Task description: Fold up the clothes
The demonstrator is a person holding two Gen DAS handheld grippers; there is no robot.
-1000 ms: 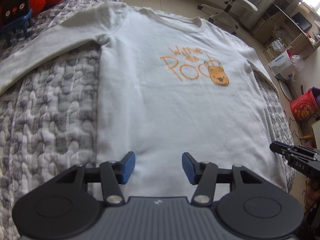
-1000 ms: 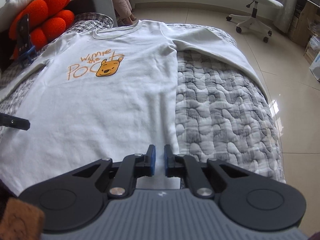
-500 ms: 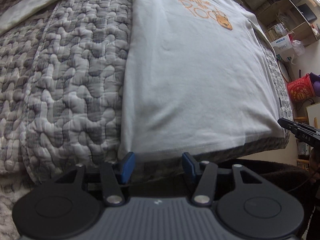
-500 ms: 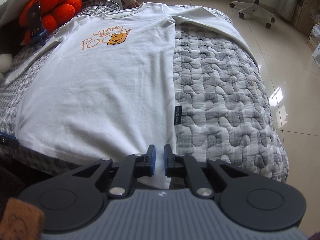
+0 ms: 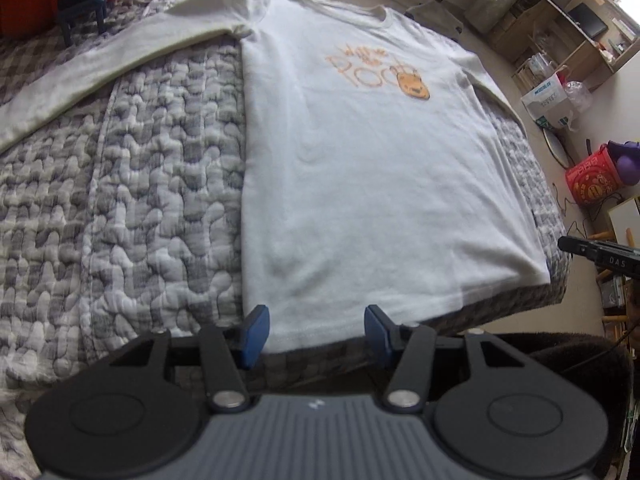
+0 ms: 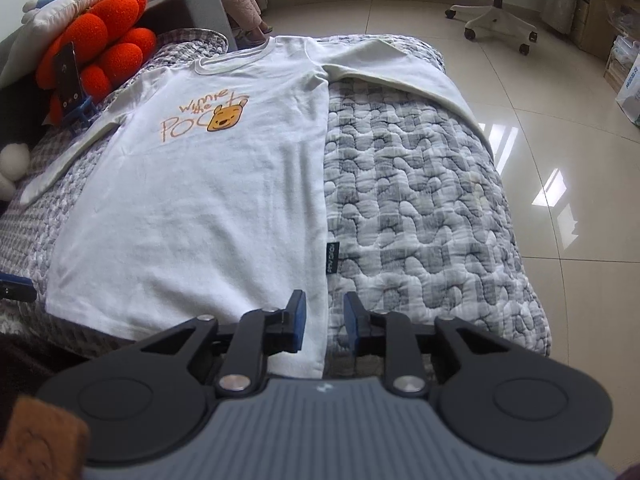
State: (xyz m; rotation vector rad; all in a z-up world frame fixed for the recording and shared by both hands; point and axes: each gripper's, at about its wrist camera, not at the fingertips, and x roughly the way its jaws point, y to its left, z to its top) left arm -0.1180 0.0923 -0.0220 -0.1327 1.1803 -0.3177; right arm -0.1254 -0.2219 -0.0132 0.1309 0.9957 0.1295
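Note:
A white long-sleeved shirt (image 5: 360, 168) with an orange bear print lies flat, front up, on a grey quilted bed (image 5: 120, 200); both sleeves are spread out sideways. My left gripper (image 5: 316, 330) is open at the near hem, with the shirt's lower left corner between its blue fingers. The right gripper (image 6: 325, 320) is open a smaller way, and the lower right corner of the shirt (image 6: 200, 200) runs between its fingers. A black side label (image 6: 332, 258) sits on that edge. Each gripper shows in the other's view: the right gripper (image 5: 600, 256) and the left gripper (image 6: 16, 290).
An orange plush cushion (image 6: 104, 52) and a phone on a blue stand (image 6: 68, 76) sit at the head of the bed. An office chair (image 6: 500, 4), boxes (image 5: 548, 100) and a red bucket (image 5: 592, 184) stand on the tiled floor (image 6: 580, 160) beside the bed.
The right gripper's fingers have spread apart from nearly shut. The left gripper drew back from over the shirt past the hem and now sits at the lower left corner.

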